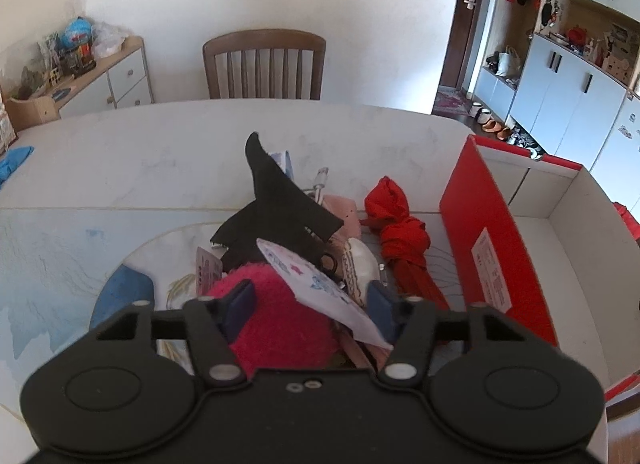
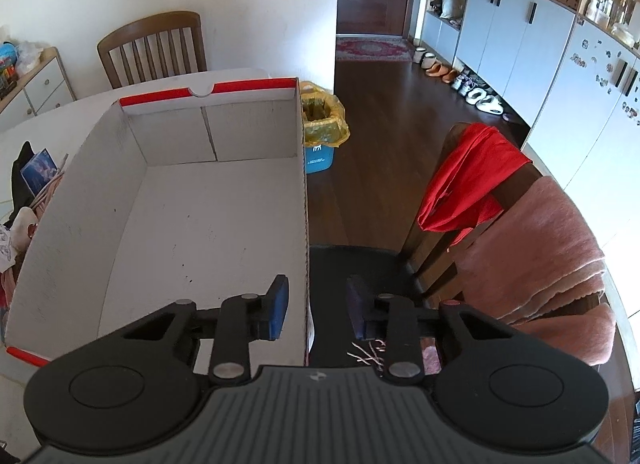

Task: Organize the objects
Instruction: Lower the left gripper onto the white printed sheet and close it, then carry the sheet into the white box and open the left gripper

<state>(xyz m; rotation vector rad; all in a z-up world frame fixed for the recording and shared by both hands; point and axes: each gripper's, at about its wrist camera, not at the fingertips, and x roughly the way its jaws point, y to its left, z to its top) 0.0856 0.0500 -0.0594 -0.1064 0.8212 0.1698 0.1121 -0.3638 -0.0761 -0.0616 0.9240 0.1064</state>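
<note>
Pink fuzzy fabric (image 1: 280, 316) fills the gap between the fingers of my left gripper (image 1: 312, 304) in the left wrist view; the jaws stand wide apart, with a blue pad (image 1: 240, 304) on either side of the fabric, and I cannot tell whether either pad touches it. A white printed pouch (image 1: 320, 292) lies tilted across the pink fabric toward the right pad. Beyond it I see a pile near the middle of the white table (image 1: 160, 144): a black cloth (image 1: 276, 208) peaking upward, a pale pink item (image 1: 344, 212), and a folded red umbrella (image 1: 400, 240) just beside the red outer wall of the cardboard box (image 1: 492, 248). The box stands at the right edge of the table. A wooden chair (image 1: 264, 64) stands behind the far edge of the table. In the right wrist view, my right gripper (image 2: 316, 308) is open and holds nothing; its left finger is inside the box (image 2: 200, 204) and its right finger is outside, so the jaws straddle the box's right wall without clamping it. The box interior is white and bare. The pile shows at the left, outside the box's left wall. To the right, a red cloth (image 2: 468, 176) and a pink towel (image 2: 540, 248) hang over a chair back. A bin with a yellow liner (image 2: 322, 124) stands on the floor beyond the box.
</note>
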